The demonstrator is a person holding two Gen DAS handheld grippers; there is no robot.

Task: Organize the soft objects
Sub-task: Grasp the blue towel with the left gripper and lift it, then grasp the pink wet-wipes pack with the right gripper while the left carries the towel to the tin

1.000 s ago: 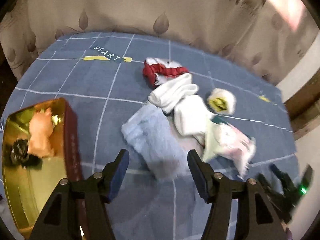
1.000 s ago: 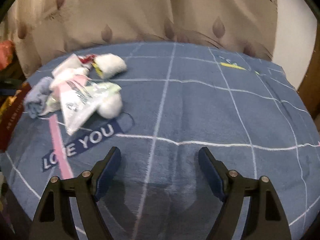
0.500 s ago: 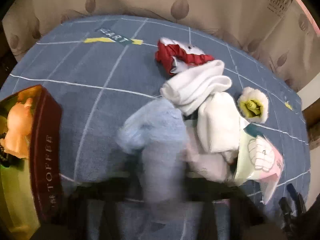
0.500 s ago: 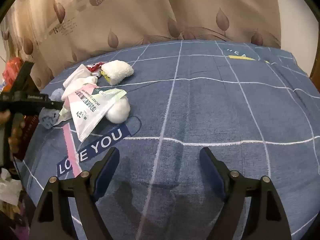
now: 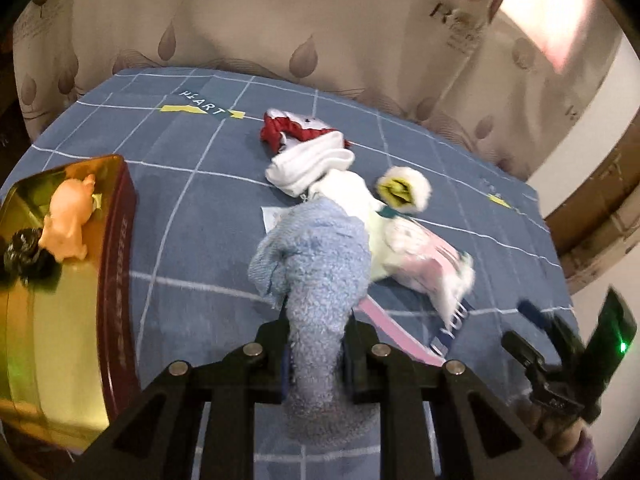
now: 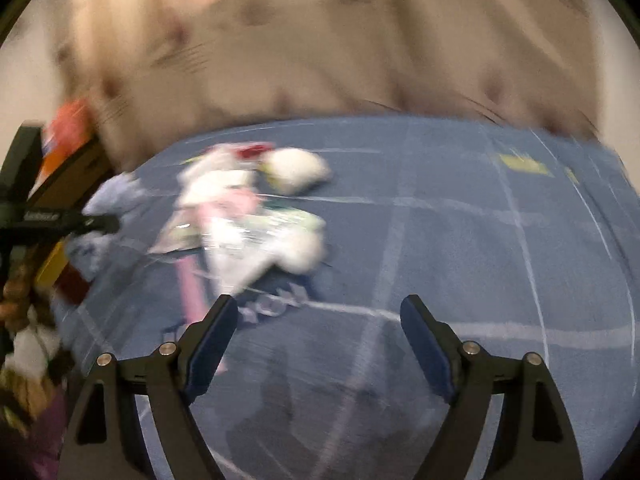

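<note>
Here the left gripper (image 5: pixel 316 354) has just been closing and now pinches the fluffy light-blue cloth (image 5: pixel 316 264), its pads pressed into the fabric on both sides, the free end bunched above the fingers. Just behind the blue cloth lie rolled white socks (image 5: pixel 310 164); beyond them, a red-and-white piece (image 5: pixel 298 132). To the cloth's right sit a white puff with a yellow centre (image 5: pixel 404 192) and a pink-and-white packet (image 5: pixel 424 256), all on the blue checked blanket (image 5: pixel 192 200). Left of the cloth stands a gold tin (image 5: pixel 48 280) with a peach toy pig (image 5: pixel 70 220) inside. The right gripper (image 6: pixel 320 344) hangs spread wide over bare blanket, nothing between its fingers; its view is blurred.
</note>
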